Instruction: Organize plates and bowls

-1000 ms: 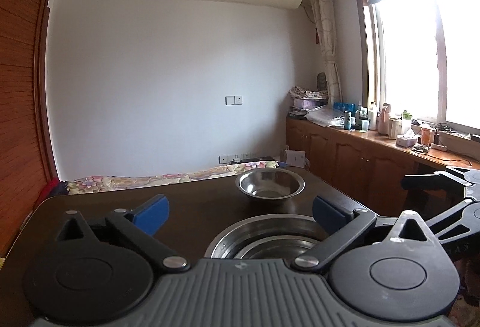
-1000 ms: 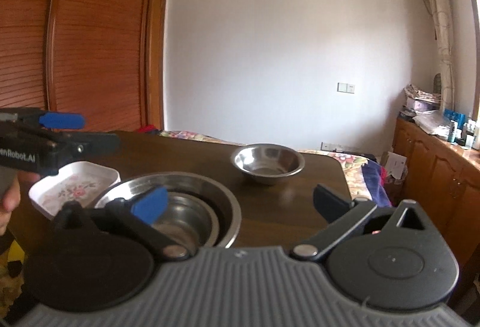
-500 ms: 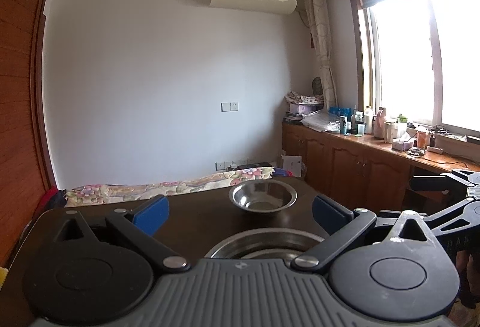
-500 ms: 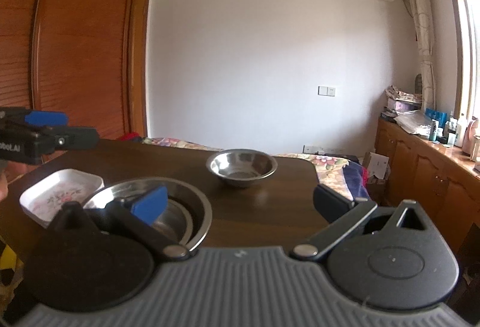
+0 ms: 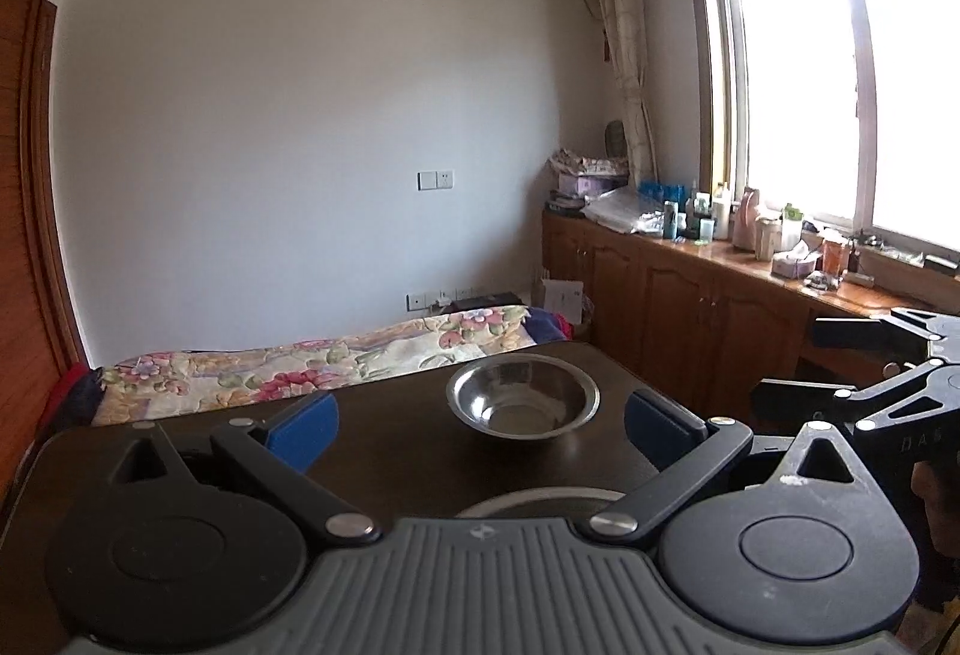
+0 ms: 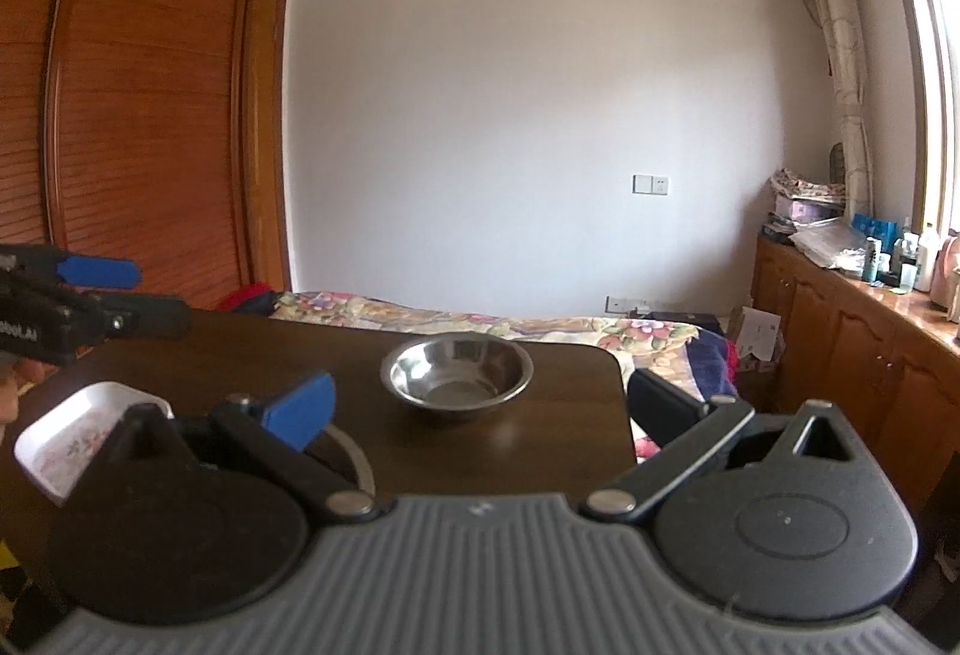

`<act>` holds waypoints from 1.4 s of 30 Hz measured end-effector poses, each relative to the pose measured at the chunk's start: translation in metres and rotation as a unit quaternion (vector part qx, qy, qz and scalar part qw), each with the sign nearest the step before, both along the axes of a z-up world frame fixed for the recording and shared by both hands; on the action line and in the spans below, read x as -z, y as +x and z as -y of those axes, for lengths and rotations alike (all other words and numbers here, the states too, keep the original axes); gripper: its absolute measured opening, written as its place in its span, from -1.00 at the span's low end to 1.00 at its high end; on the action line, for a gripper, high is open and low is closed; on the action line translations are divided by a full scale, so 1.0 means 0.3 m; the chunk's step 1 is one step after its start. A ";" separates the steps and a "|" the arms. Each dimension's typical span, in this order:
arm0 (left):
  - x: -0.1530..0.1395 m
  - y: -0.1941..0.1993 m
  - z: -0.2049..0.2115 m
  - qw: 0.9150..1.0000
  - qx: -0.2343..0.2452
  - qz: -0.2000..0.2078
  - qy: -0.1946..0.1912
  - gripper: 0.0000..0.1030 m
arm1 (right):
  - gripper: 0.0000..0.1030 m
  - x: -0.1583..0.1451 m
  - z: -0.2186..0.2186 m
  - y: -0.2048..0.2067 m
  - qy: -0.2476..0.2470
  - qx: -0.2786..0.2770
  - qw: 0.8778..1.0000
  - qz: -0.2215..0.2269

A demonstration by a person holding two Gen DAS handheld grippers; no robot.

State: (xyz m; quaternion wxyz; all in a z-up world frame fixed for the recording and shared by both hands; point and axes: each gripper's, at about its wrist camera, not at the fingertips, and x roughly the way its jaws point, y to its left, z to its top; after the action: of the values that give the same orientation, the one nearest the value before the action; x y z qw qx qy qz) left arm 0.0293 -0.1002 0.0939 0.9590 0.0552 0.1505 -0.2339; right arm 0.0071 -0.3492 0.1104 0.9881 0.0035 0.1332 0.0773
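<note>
Steel bowl sits alone mid-table — we have pulled both grippers, left and right, up and back, jaws wide, empty; nested bowls slip below view — this bowl next.

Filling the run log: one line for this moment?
left gripper: open, empty | right gripper: open, empty | bowl: alone, far table end | tray: left
</note>
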 end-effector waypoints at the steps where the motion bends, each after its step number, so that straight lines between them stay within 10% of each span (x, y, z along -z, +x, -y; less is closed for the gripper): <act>1: -0.007 0.019 0.004 1.000 0.002 -0.002 0.004 1.00 | 1.00 -0.001 0.003 0.021 0.000 -0.001 1.000 -0.003; 22: -0.026 0.388 0.126 0.995 0.060 -0.065 0.043 0.81 | 0.76 0.010 0.005 0.322 -0.022 -0.042 0.997 -0.062; 42: 0.126 0.711 0.205 0.982 0.051 -0.163 0.082 0.18 | 0.37 0.080 0.053 0.545 0.001 -0.072 0.984 -0.161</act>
State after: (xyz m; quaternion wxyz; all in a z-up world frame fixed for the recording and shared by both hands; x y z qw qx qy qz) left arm 0.2425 -0.1617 0.0562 0.9006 0.1025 0.3204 -0.2754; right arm 0.1705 -0.3652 0.0866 0.9456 0.0076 0.2901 0.1473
